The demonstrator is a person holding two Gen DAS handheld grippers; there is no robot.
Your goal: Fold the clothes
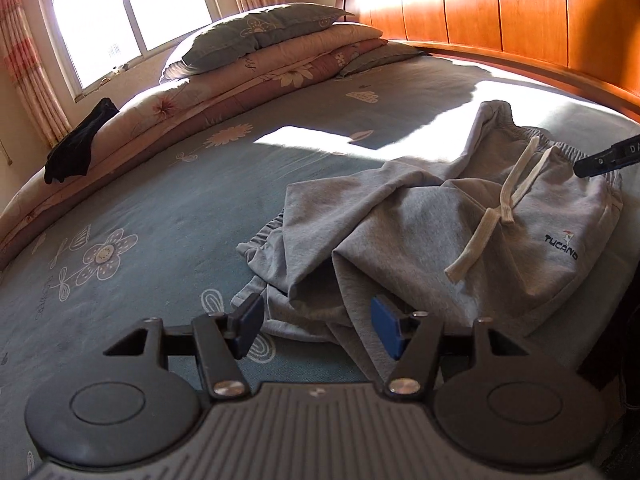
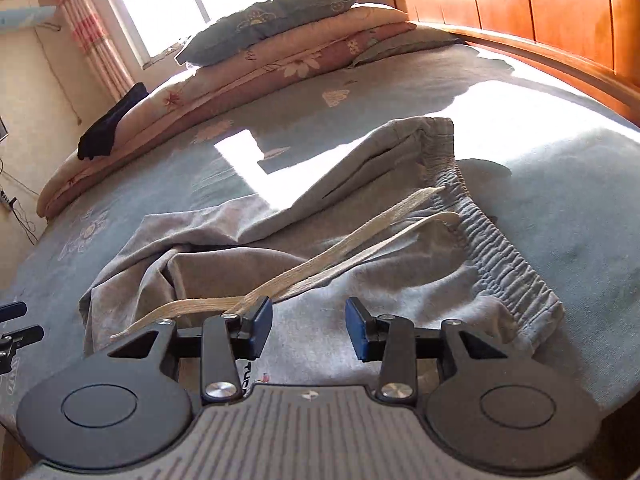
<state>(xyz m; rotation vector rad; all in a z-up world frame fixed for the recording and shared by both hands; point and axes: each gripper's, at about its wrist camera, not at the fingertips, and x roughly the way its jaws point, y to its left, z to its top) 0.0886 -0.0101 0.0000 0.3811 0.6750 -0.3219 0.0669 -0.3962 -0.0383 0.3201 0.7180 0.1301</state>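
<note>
Trousers (image 1: pixel 420 220) grey, rumpled in a loose heap on bed (image 1: pixel 168 216) | left claw (image 1: pixel 316 328) wide, empty, over bunched legs; right claw (image 2: pixel 308 330) wide, empty, near waistband (image 2: pixel 496 240) | soft, light, limp; likely best pinched at waistband corners; drawstring (image 2: pixel 320 256) may snag

The bed (image 1: pixel 168 208) is covered by a grey-blue sheet printed with pale flowers, and bright patches of sunlight are cast across it. A crumpled pair of grey sweatpants (image 1: pixel 432 232) is spread on the sheet near the front edge, its cream drawstring (image 1: pixel 492 216) laid loose over the fabric. Folded floral quilts (image 1: pixel 248 76) are stacked along the far side, topped by a grey-blue pillow (image 1: pixel 260 32). A black garment (image 1: pixel 76 148) is draped over the quilts' end.
</note>
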